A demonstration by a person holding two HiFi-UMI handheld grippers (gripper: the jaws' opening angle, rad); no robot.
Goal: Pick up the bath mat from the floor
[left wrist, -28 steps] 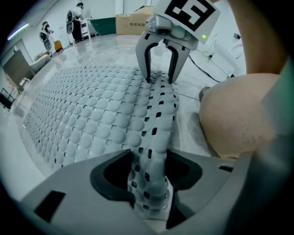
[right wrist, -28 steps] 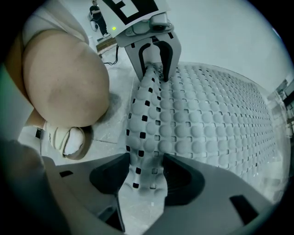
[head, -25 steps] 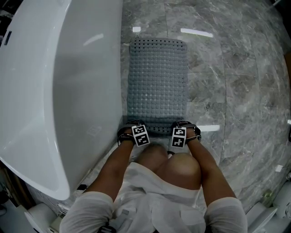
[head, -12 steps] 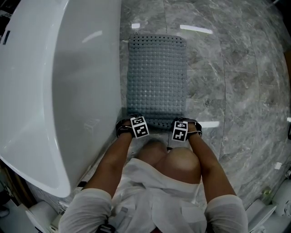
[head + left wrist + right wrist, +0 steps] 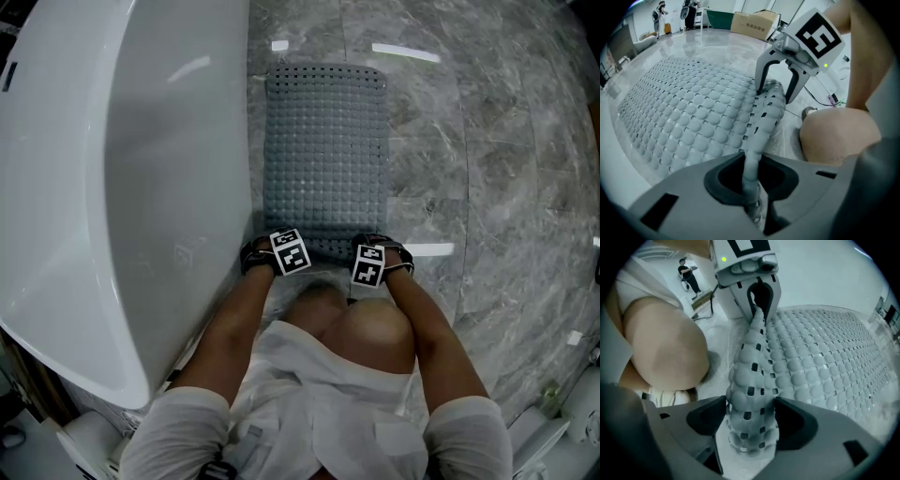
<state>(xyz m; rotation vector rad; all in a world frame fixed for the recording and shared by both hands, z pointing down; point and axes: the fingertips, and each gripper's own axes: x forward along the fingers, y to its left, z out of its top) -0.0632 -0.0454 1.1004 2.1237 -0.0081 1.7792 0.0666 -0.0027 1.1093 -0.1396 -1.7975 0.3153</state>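
First, head view: note the bath mat (image 5: 325, 141) flat on the floor (image 5: 487, 187) beside the tub (image 5: 122, 169), left gripper (image 5: 270, 246) and right gripper (image 5: 380, 244) at its near edge. Left gripper view: hold that nearly shut pinch on the raised edge. Right gripper view: close the opening jaws on the fat fold between them, then lift evenly.

The bath mat (image 5: 325, 159) lay on the floor (image 5: 487, 187), running lengthwise away from the person, its left side just beside the bathtub (image 5: 112, 187). The person's knees (image 5: 375, 333) were behind its near end, which stood raised off the floor
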